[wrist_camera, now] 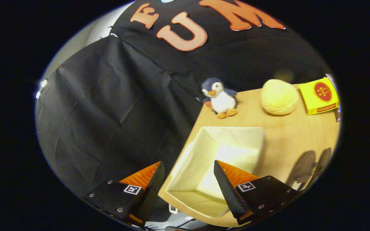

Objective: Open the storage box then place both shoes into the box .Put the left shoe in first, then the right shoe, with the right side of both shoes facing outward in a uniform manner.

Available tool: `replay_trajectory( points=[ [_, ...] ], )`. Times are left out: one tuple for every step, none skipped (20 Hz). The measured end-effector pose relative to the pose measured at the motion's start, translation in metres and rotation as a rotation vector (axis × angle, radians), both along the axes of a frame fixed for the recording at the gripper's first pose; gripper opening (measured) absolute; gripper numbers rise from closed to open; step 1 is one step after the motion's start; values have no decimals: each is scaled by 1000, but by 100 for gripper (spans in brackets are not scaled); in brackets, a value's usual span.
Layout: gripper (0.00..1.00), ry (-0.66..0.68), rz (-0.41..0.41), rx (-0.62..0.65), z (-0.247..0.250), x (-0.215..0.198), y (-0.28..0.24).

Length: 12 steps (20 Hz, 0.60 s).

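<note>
A cream fabric storage box (236,134) stands open-topped on the wooden table (297,131), near the table's left edge, and I look down into its empty inside. My gripper (189,168) hangs above it, open, with nothing between the fingers. One finger is over the box's inside, the other is out past the table edge in front of the black cloth.
Beyond the box a plush penguin (221,98) stands at the table's far corner. A round yellow plush (279,97) and a yellow carton (320,95) lie further right. The table drops off at the left edge beside the box.
</note>
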State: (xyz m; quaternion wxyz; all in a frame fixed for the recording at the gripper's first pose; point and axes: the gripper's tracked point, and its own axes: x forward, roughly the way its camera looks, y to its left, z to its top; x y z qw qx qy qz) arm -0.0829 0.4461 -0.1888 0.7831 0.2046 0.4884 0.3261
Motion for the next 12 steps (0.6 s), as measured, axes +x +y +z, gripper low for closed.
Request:
replay_trajectory(
  points=[
    [94, -17, -31, -41, -9, 4, -24],
    [94, -29, -60, -92, -23, 7, -50],
    [95, -30, -84, -134, -37, 7, -74],
    [95, -25, -100, -172, -50, 5, -94],
    [96, -20, -116, -205, -62, 4, -111],
    [96, -19, -127, -238, -77, 1, -131],
    [96, -16, -138, -275, -89, -4, -151],
    [96, -12, -151, -308, -99, -9, -169],
    [96, -2, -159, -342, -111, -17, -183],
    [96, 14, -167, -370, -123, -24, -197],
    [96, 33, -170, -393, -133, -31, -207],
    [96, 52, -173, -422, -144, -38, -216]
  ],
)
